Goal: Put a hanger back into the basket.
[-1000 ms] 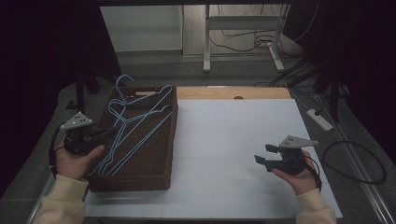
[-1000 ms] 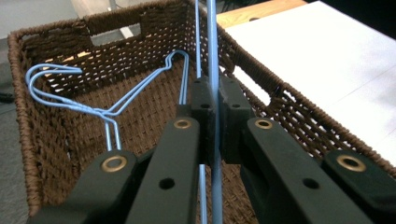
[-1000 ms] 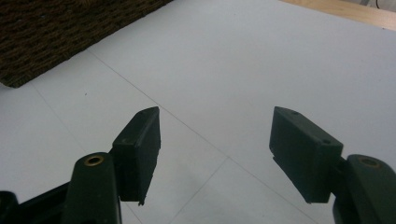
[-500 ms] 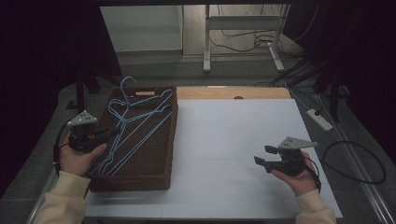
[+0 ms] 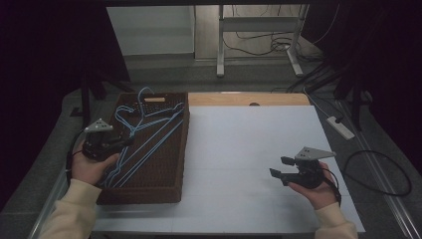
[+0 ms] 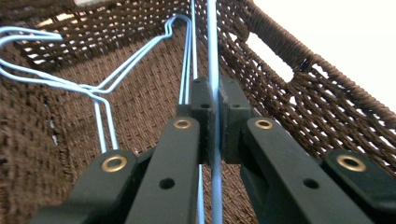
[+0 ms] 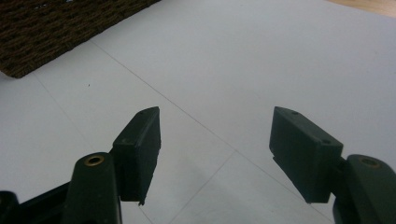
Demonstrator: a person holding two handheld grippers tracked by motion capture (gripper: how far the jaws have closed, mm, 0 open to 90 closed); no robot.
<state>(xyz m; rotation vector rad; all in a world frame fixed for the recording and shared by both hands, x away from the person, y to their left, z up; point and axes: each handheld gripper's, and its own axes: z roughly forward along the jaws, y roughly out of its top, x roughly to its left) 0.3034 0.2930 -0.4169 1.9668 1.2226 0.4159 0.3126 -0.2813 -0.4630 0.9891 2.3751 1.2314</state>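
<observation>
A brown woven basket (image 5: 171,172) sits at the table's left with light blue wire hangers (image 5: 149,130) lying in it. My left gripper (image 5: 125,143) reaches into the basket from its left side and is shut on the wire of one blue hanger (image 6: 212,51), which runs straight up between the pads. More blue hangers (image 6: 100,88) lie on the basket floor (image 6: 140,100) beyond it. My right gripper (image 5: 278,167) is held over the white table cover at the right, open, nothing between its fingers (image 7: 140,149).
The white table cover (image 5: 249,149) spreads right of the basket. A bare wooden strip (image 5: 249,98) runs along the far edge. The basket's corner (image 7: 56,32) shows in the right gripper view. A white power strip (image 5: 340,127) and cables lie on the floor at right.
My left hand has drifted a little down and toward the basket's left rim with the hanger wire held. The right hand has kept still.
</observation>
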